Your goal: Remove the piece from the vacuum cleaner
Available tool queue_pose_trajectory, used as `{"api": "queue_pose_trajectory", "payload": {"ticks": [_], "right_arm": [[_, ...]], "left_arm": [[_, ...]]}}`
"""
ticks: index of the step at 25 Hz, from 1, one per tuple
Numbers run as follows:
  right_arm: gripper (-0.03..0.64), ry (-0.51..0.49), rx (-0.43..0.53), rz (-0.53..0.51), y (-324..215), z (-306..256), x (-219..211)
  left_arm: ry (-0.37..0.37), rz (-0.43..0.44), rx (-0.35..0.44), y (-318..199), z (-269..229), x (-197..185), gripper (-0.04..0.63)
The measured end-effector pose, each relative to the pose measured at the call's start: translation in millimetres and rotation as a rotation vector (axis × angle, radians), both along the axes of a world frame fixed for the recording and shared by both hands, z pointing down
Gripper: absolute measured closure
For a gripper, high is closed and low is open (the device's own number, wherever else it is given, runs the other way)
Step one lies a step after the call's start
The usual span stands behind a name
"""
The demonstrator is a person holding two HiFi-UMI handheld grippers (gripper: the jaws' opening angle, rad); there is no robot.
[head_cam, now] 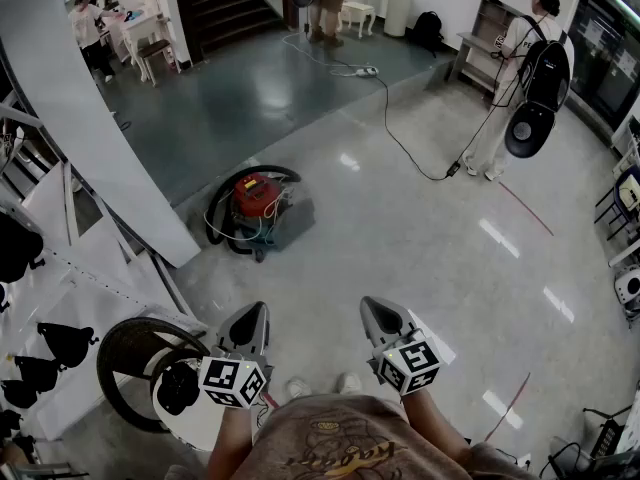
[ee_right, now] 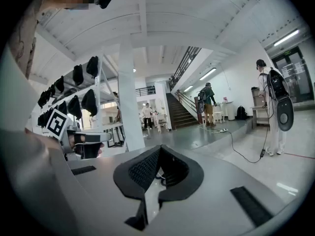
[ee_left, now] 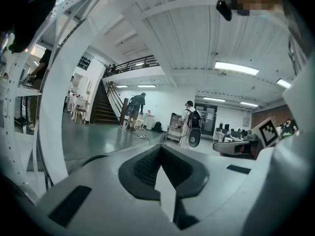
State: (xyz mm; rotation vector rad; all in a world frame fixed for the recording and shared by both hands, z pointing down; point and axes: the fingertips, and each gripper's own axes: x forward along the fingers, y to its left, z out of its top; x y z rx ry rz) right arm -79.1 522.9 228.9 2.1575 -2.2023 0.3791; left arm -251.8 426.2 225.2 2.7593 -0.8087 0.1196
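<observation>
While the left tool (head_cam: 248,318) and right tool (head_cam: 378,313) are both clenched and empty, the vacuum cleaner (head_cam: 258,206) sits on the floor (head_cam: 420,238) well ahead, at twelve o'clock from the left tool, which is nearer, and roughly ten o'clock from the right.

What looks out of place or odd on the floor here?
Nothing looks spilled or broken. The vacuum cleaner sits on the floor with its hose looped loosely around it, and a black cable trails across open floor, a possible trip hazard.
</observation>
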Motion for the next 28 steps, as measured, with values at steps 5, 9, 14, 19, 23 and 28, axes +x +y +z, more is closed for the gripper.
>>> {"api": "queue_pose_trajectory", "payload": {"ticks": [5,9,14,19,23,28], "right_arm": [[0.617,-0.016,0.003,0.011,-2.5,4.9,-5.2],[0.617,-0.023,-0.006,0.027,-2.0,8.4,-9.8],[0.617,-0.030,-0.015,0.064,3.6,20.5,-12.5],[0.617,-0.039,-0.008,0.099,-3.1,28.1,-12.4],[0.618,-0.046,0.002,0.110,-21.5,30.1,-8.9],[0.617,-0.051,0.011,0.088,-67.2,32.8,4.1]], "left_arm": [[-0.004,0.027,0.008,-4.0,0.3,-0.3,0.594],[-0.004,0.049,0.006,-7.3,-3.3,-3.0,0.594],[-0.004,0.085,-0.007,-8.6,2.5,-8.8,0.594],[-0.005,0.101,-0.015,-22.5,13.2,-10.7,0.594],[0.010,0.113,-0.036,-38.1,18.3,-5.2,0.594],[0.015,0.090,-0.033,-77.5,18.7,8.8,0.594]]}}
